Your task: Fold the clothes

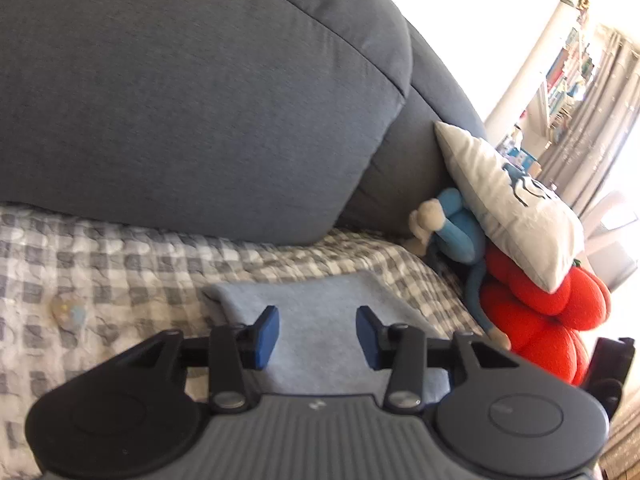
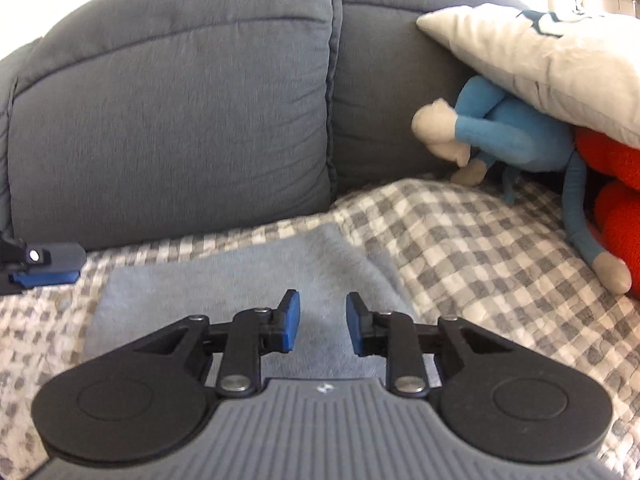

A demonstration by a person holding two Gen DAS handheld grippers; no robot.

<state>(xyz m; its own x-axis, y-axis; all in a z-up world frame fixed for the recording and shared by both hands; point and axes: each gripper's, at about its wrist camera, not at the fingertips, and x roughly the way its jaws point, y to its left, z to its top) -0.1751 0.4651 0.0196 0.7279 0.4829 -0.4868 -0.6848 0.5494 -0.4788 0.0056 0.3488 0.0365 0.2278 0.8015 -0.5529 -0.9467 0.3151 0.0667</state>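
A pale blue garment (image 2: pixel 248 276) lies folded flat on the checked grey-and-white cover (image 2: pixel 480 248) of a sofa seat, its long axis running across the seat, roughly parallel to the grey back cushion (image 2: pixel 172 120) behind it. Its far edge sits just short of that cushion, and its right far corner rises into a soft point. The cloth looks fleecy and plain, with a smooth top surface and a doubled edge showing on the right side; what kind of garment it is cannot be told. The right gripper (image 2: pixel 323 322) hangs over the near middle of the cloth with its blue-padded jaws parted by a moderate gap and nothing between them. The left gripper (image 1: pixel 317 332) hangs over the same cloth from the other side, its jaws parted somewhat wider, also holding nothing; its tip also shows at the left edge of the right wrist view. To the right, well apart from the garment, a blue plush toy (image 2: pixel 516 132) with cream hands is tucked against the sofa back, beneath a white pillow (image 2: pixel 540 60), with a red plush cushion (image 1: pixel 540 320) beside it. A small pale patch (image 1: pixel 68 312) marks the cover left of the cloth. Nothing lies on the garment itself.
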